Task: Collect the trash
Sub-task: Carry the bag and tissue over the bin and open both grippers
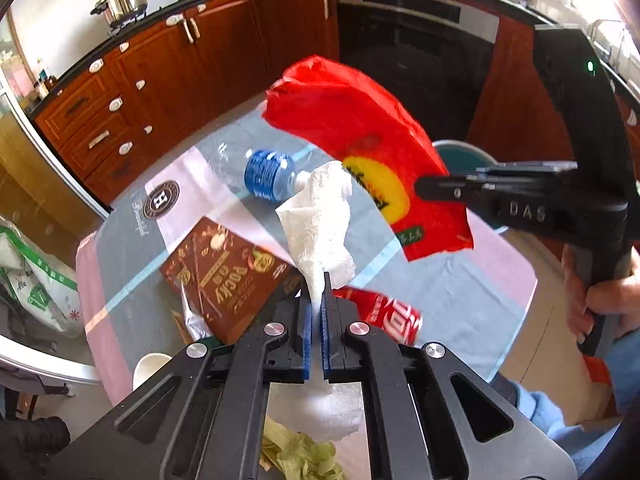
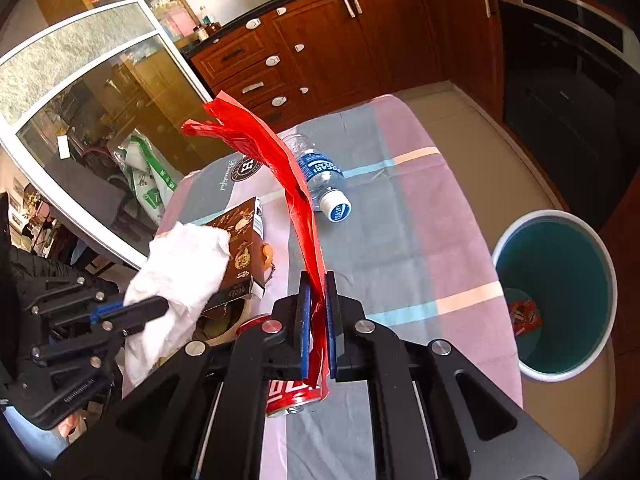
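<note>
My left gripper (image 1: 319,280) is shut on a crumpled white paper napkin (image 1: 318,220) and holds it above the table; it also shows in the right wrist view (image 2: 180,268). My right gripper (image 2: 318,280) is shut on a red plastic wrapper (image 2: 280,160), which hangs in the air over the table and also shows in the left wrist view (image 1: 360,140). On the striped tablecloth (image 2: 400,208) lie a clear bottle with a blue label (image 2: 320,172), a brown Pocky box (image 1: 224,276) and a red can (image 1: 384,308).
A white bin with a teal inside (image 2: 556,300) stands on the floor right of the table, with a red scrap in it. A paper cup (image 1: 150,364) and green scraps (image 1: 300,456) lie near the front edge. Wooden cabinets (image 1: 160,80) and an oven (image 1: 416,36) stand behind.
</note>
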Tool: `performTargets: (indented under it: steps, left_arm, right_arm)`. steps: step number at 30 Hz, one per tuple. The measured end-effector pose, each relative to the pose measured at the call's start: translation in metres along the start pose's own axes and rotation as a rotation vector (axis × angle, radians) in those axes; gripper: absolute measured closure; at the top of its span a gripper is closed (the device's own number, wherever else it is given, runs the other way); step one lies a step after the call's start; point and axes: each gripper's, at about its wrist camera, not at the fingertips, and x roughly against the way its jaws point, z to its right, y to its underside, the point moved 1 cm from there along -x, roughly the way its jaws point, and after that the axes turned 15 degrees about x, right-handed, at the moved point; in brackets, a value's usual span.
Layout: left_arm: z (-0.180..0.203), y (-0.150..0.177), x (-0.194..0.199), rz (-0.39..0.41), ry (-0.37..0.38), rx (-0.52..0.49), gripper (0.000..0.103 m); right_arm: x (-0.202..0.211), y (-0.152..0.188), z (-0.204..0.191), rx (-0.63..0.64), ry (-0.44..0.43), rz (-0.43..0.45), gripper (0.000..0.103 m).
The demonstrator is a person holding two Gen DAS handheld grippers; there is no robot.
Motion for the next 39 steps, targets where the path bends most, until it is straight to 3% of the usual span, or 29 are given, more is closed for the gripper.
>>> performTargets:
  steps: [4,10,17,24,34,36,38,39]
  left_arm:
    - [0.034,-0.021,0.002,0.026,0.058,-0.008,0.099]
    - [0.103,-0.046,-0.032,-0.002,0.128,-0.052,0.099]
    - [0.178,-0.059,-0.074,-0.055,0.208,-0.118,0.099]
    - [0.224,-0.070,-0.136,-0.147,0.229,-0.142,0.098]
    - [0.236,-0.073,-0.203,-0.243,0.187,-0.129,0.097]
    - [0.237,-0.074,-0.207,-0.248,0.172,-0.129,0.094]
    - [0.236,-0.074,-0.208,-0.240,0.158,-0.128,0.077]
    - [0.236,-0.076,-0.210,-0.229,0.151,-0.125,0.058]
  right_arm:
    - [0.027,0.011,0.028,-0.047,0.035,0.039,0.097]
    - [0.065,0.037,0.087,-0.153,0.120,0.081,0.097]
    - [0.084,0.079,0.164,-0.298,0.238,0.045,0.097]
    - [0.058,0.104,0.221,-0.409,0.272,-0.021,0.096]
    - [0.005,0.120,0.251,-0.480,0.241,-0.125,0.093]
    - [0.001,0.120,0.251,-0.484,0.231,-0.130,0.084]
    - [0.002,0.119,0.249,-0.482,0.236,-0.124,0.047]
    - [0.003,0.117,0.248,-0.475,0.247,-0.114,0.045]
